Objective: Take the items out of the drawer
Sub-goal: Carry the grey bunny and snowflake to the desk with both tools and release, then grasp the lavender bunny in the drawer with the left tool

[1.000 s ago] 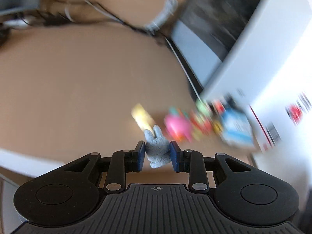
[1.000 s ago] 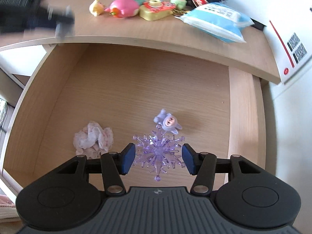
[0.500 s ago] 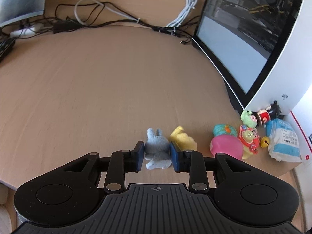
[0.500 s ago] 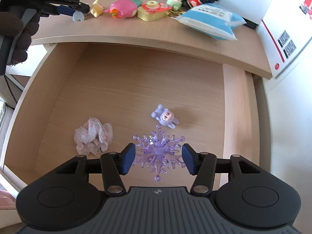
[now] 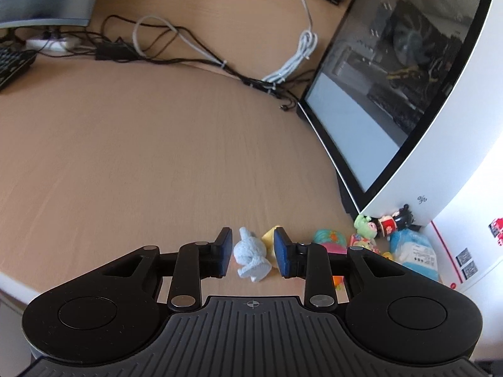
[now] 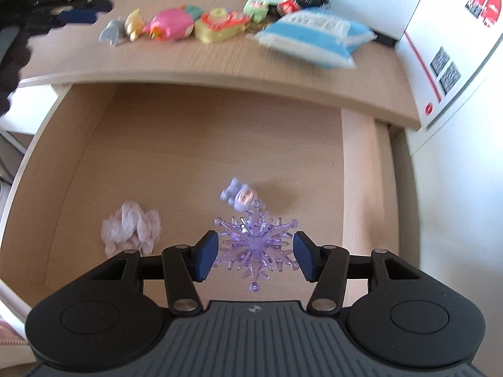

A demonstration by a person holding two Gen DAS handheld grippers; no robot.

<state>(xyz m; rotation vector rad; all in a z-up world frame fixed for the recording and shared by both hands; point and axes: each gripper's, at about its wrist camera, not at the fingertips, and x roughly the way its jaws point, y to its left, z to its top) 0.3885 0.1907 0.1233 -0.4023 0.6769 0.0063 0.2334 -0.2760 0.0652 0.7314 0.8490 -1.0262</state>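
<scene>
At lower centre of the left view, the left claw (image 5: 253, 256) stands apart around a grey plush rabbit (image 5: 251, 257) lying on the counter (image 5: 141, 157), ears pointing away. The right claw (image 6: 255, 256) clamps a purple snowflake (image 6: 255, 245) above the drawer (image 6: 188, 157).

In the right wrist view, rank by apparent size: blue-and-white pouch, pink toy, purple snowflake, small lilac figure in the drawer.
1. Blue-and-white pouch
2. Purple snowflake, though it sits nearest the camera, so its true rank is unsure
3. Pink toy, farther away on the desk
4. Lilac figure, clearly the smallest
</scene>
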